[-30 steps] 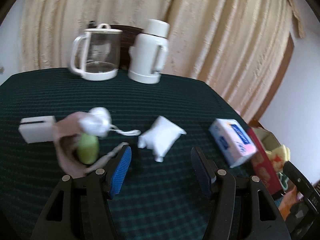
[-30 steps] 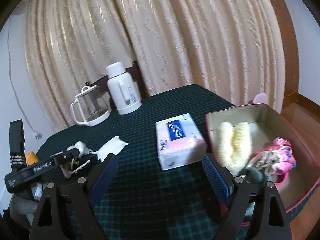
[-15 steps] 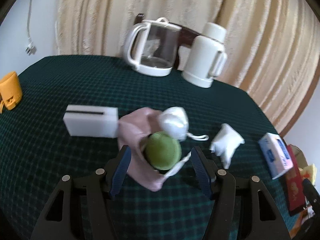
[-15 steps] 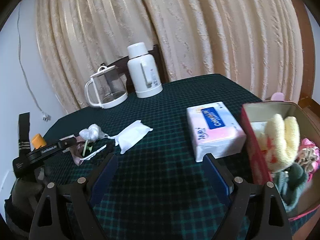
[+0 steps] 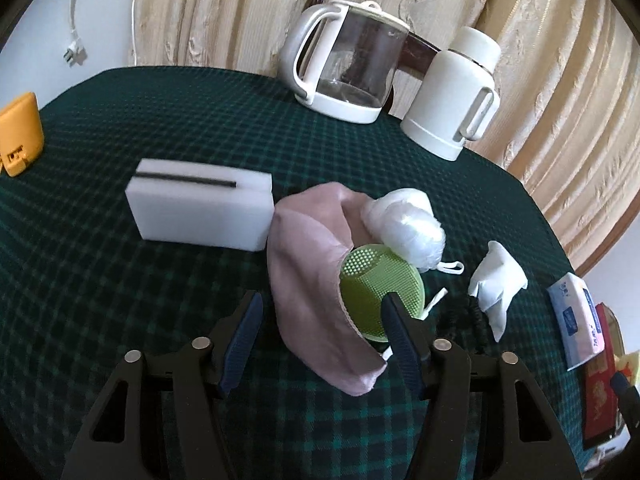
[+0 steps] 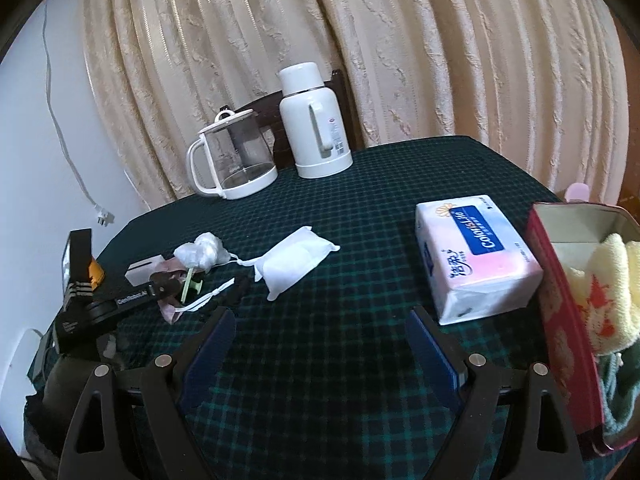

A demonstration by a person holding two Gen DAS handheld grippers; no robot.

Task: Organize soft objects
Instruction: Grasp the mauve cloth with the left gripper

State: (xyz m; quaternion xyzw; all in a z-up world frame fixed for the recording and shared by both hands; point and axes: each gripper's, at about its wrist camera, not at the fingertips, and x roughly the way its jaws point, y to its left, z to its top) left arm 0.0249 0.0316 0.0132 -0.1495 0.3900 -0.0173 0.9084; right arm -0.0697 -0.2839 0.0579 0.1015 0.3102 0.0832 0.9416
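Left wrist view: my left tongs point(image 5: 320, 332), jaws just narrowing but not yet pinching, are straddling the pink cloth point(image 5: 316, 280), lying lengthwise straight ahead. Right wrist view: my right tongs point(image 6: 320, 344) are hanging wide apart, farther off.

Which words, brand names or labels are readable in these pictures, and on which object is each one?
"ColorsLife": tissue pack, blue band.
Chinese characters beside it: too unclear to read.
"GenRobot.AI": left gripper, on its black body.
Thermos sticker: too small.
Orange object lettering: blurred.
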